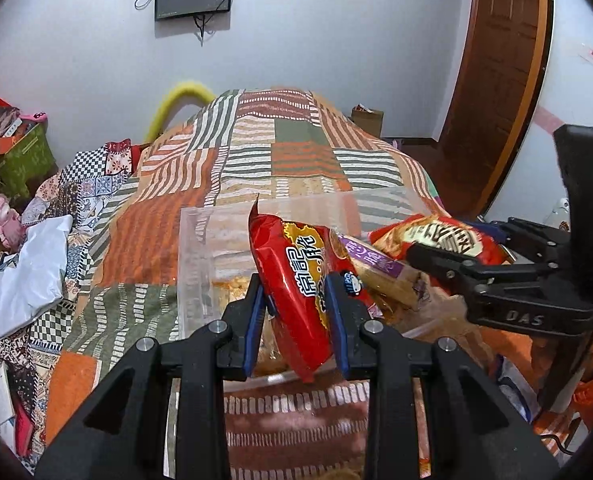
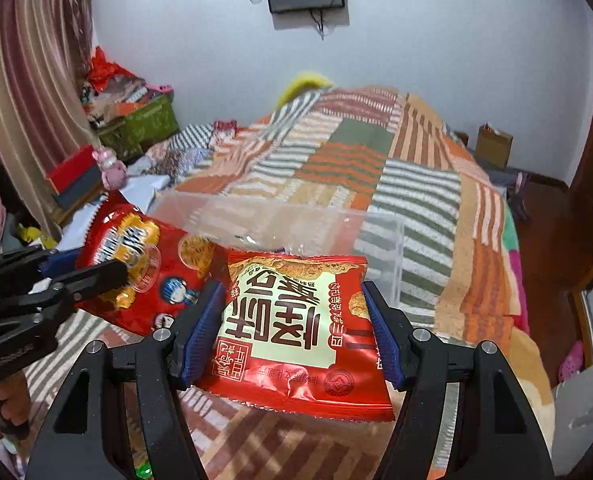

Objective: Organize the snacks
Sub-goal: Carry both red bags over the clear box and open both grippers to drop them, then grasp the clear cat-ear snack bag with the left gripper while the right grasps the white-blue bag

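- Left gripper [image 1: 296,300]: blue-padded jaws pinch a tall red snack bag [image 1: 294,280] by its two faces, so it stands edge-on and near upright w/ its top corner tilted left. Glossy red foil, yellow-orange panel w/ white Chinese characters, small cartoon face near the right pad.
- That bag hangs over the near rim of a clear plastic bin [image 1: 200,256] sitting on the bed's striped patchwork quilt [image 1: 256,152].
- In the bin behind it: a purple-labelled pack [image 1: 376,264] of pale biscuits lying diagonal; crumbly orange snacks show through the wall, type can't tell.
- Right gripper [image 2: 292,320]: jaws clamped on a flat red pouch [image 2: 292,328] by its left & right edges. Cream centre panel w/ big dark-red characters reading upside down in the right wrist view, fried-cutlet photo along the far edge, crinkle-cut seam nearest the camera.
- Pouch is held roughly level, just at the near side of the bin [image 2: 336,232], above the quilt [image 2: 376,168].
- From the right wrist cam, the left gripper [image 2: 96,276] & its red bag [image 2: 144,268] sit immediately left of the pouch, close but contact can't be told.
- From the left wrist cam, the right gripper [image 1: 436,264] comes in from the right w/ its pouch [image 1: 440,236] over the bin's right part.
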A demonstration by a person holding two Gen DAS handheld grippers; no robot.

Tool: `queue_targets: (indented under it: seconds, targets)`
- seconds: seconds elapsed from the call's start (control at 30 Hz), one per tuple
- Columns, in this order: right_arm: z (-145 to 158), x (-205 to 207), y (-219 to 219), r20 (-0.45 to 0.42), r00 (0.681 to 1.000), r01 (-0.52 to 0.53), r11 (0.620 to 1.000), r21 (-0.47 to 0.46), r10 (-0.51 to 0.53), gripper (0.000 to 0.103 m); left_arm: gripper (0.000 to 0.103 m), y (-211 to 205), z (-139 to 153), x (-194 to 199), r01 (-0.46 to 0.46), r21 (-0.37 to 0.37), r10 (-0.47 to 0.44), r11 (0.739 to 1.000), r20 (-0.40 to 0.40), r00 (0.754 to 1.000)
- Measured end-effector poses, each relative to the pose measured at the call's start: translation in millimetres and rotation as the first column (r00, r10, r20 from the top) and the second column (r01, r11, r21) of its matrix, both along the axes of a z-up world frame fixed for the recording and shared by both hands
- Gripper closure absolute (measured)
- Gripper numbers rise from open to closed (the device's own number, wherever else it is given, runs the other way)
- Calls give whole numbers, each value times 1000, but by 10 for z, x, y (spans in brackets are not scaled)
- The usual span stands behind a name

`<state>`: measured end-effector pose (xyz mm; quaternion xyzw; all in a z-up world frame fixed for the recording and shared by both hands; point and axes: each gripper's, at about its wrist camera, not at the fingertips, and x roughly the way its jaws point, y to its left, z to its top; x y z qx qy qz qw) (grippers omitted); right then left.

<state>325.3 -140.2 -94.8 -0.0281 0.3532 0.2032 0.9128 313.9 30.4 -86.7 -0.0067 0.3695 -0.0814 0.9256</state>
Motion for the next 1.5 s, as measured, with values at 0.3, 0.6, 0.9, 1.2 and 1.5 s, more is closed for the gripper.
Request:
queue_targets:
  seconds: [0.3,0.6,0.9,1.2,1.5]
  targets:
    - [-144,113,143,-37,999,-37,998,-56,35,38,69,91,-195,175,-25,-6,25,1000,-45,999]
    - [-118,-4,191,-22,998,-54,989,-137,51,34,47,116,-247,105,-47,63,49,997,-35,998]
    - [81,-291,226,69,995,-57,982,-179,71,29,39,22,-104,-164,-10,93,11,996,-12,1000]
    - [182,-693,2,89,995,-40,986,-162,55,29,29,97,123,-599,-11,34,11,999,4,1000]
    - [108,-1099,-268,97,995,14,990,-140,-1,19,26,124,56,-1076,8,22,-8,1000,-18,1000]
